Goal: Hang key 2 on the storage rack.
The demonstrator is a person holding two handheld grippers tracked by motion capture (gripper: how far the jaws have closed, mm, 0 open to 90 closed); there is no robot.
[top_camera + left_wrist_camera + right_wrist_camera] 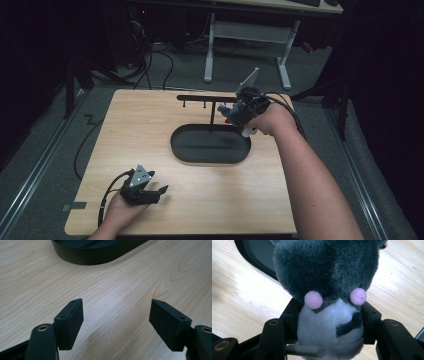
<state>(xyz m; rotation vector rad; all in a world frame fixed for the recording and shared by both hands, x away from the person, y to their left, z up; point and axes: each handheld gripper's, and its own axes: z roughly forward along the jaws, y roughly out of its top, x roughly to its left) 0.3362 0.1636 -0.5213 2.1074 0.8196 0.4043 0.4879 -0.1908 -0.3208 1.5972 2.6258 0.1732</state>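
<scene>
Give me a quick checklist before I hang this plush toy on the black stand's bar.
1. Right gripper shut on the plush toy: ok, both pads press its white part.
2. Toy near the stand's bar: ok, it is held beside the bar's right end.
3. Loop or ring on the toy for a peg: cannot tell.
4. Left gripper free: ok, jaws open over bare table.
5. Black tray under the bar: ok, nothing lies in it.
</scene>
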